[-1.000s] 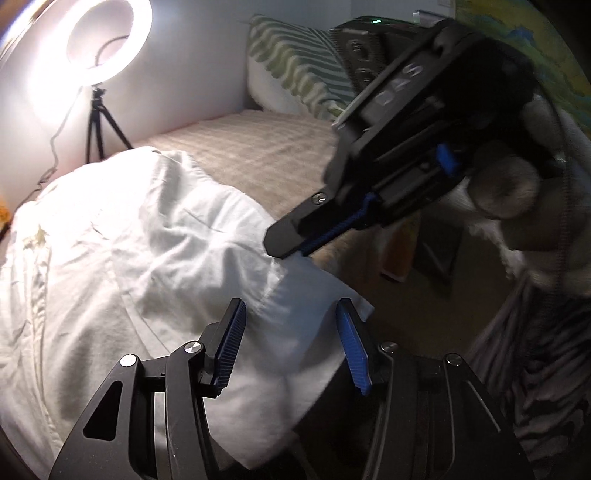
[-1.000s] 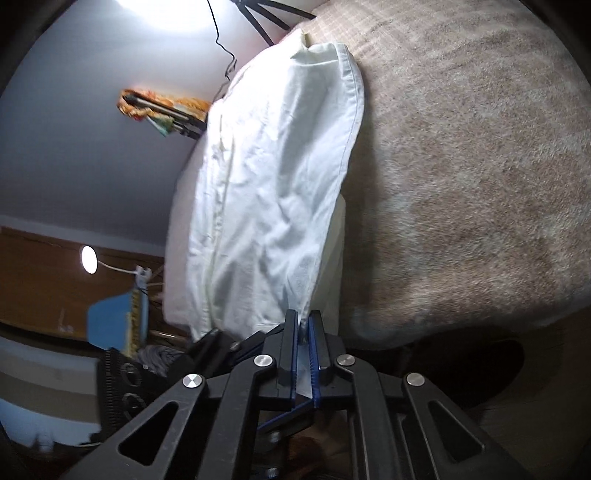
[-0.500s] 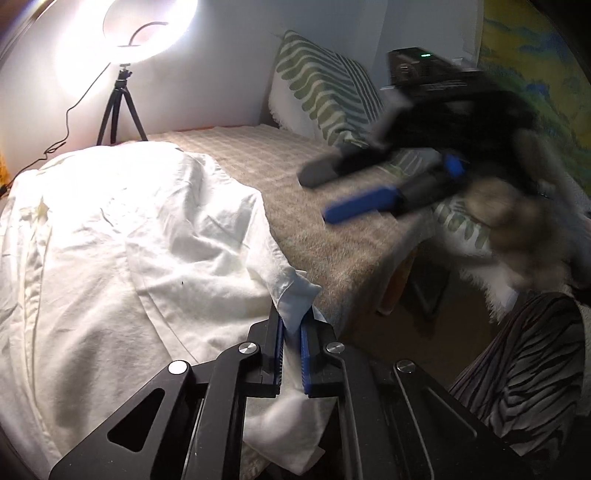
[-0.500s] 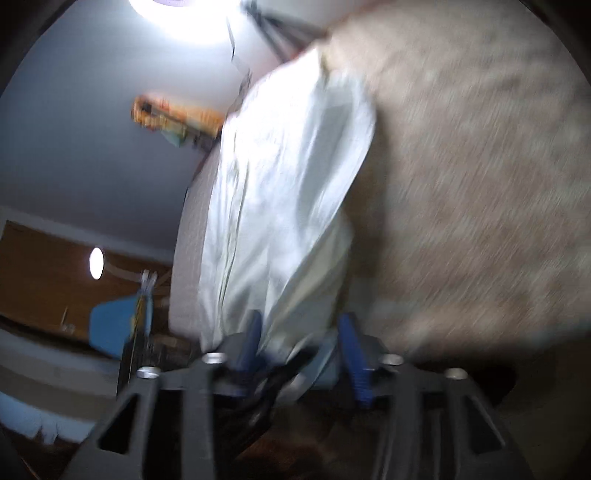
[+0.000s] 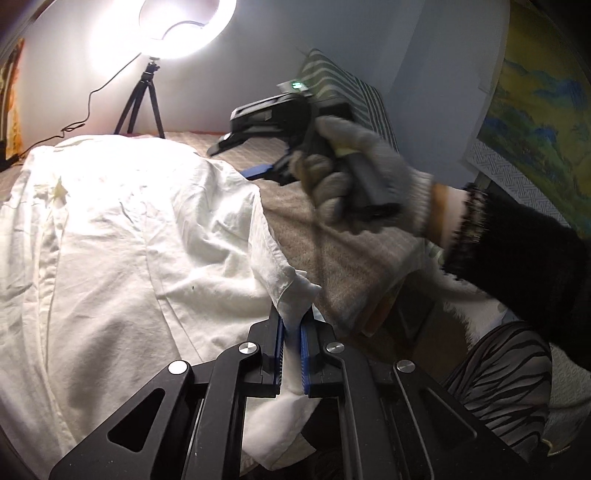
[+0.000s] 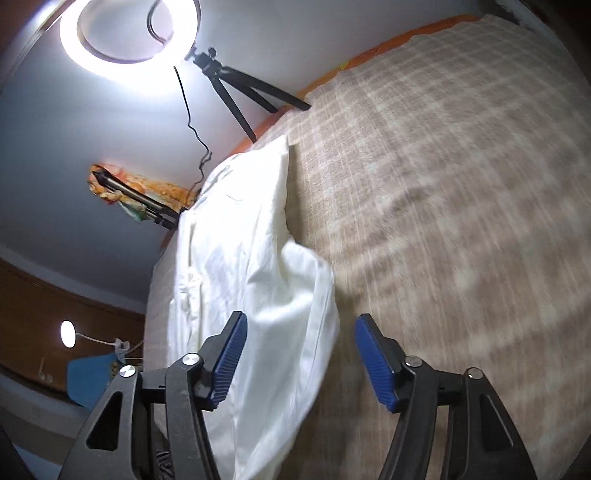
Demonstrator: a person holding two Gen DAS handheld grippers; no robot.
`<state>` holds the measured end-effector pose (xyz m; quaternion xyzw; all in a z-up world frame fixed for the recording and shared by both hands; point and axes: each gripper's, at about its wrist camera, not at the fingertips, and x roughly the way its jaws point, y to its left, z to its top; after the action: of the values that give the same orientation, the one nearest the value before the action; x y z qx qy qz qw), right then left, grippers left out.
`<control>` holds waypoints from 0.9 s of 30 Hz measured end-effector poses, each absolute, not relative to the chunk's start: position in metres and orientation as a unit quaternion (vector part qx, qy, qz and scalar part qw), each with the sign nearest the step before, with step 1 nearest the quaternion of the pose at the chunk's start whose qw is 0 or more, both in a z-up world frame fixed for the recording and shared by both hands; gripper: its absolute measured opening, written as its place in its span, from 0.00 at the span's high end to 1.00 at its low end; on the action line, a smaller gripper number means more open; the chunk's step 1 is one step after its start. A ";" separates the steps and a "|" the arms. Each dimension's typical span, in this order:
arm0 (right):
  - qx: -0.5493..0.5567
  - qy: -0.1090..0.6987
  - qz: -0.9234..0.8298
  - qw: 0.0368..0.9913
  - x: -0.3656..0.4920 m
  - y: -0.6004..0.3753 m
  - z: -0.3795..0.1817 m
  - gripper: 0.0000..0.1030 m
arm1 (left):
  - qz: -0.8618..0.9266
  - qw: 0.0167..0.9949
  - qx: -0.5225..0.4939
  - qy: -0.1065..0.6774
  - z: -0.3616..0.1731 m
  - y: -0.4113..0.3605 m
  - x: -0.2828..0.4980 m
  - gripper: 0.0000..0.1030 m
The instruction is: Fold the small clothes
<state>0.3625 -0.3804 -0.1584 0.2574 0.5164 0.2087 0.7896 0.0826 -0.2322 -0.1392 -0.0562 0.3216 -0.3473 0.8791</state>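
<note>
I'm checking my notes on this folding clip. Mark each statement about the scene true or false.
1. The left tool is shut on the white garment. True.
2. The right tool grips the garment. False: its jaws are opening, the cloth loose between them.
3. A ring light is on. True.
4. The bedcover is plain blue. False: it is beige check.
5. The gloved hand is empty. False: it holds the right tool.

The left gripper clamped the white garment's corner; the right gripper released it, jaws opening.
</note>
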 end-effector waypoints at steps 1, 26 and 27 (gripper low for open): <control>0.246 0.521 0.202 0.792 0.370 -0.375 -0.160 0.51 | -0.347 0.879 -0.060 0.321 -0.139 -0.231 0.082 0.94; -0.099 0.523 0.185 0.826 0.378 -0.129 -0.095 1.00 | -0.279 0.897 -0.131 0.316 -0.150 -0.155 0.057 0.94; -0.110 0.525 0.187 0.823 0.377 -0.119 -0.098 1.00 | -0.277 0.897 -0.133 0.318 -0.151 -0.153 0.057 0.94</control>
<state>0.3772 -0.1188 -0.0980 -0.1095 0.5246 0.1874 0.8232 0.0567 -0.1527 -0.1508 -0.1335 0.3175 -0.2773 0.8969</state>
